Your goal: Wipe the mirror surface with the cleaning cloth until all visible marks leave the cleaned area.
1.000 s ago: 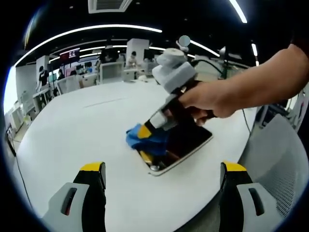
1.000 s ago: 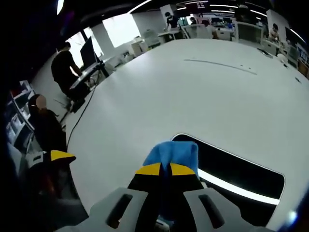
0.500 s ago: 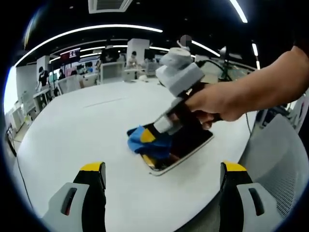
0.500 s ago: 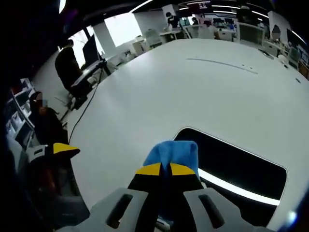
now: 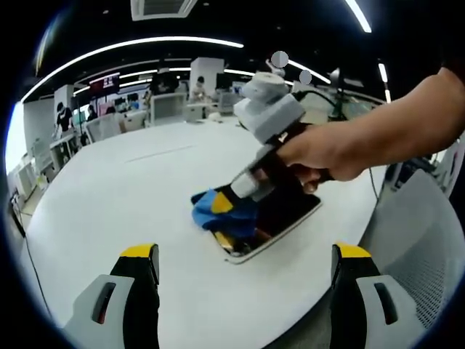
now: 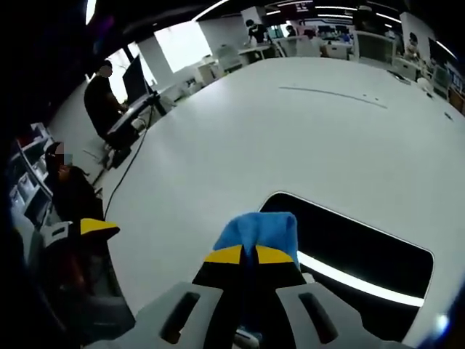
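1. Barely shifting vs 0.5 s ago: right gripper [image 5: 221,204] w/ cloth [image 5: 207,209] sitting at same mirror [image 5: 280,211] end, so wiping seems paused or slow
2. Clamping soft blue cloth [image 6: 259,231] in right gripper [image 6: 248,254]; left gripper [image 5: 243,254] gaping, holding nothing
3. Lying flat on smooth white table [image 5: 109,203]: dark glossy rounded-rectangle mirror [image 6: 363,254]

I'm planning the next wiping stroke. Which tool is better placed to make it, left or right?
Right. The right tool is shut on the blue cloth, which lies at the near end of the mirror. The left tool is open, holds nothing and sits short of the mirror above the white table.
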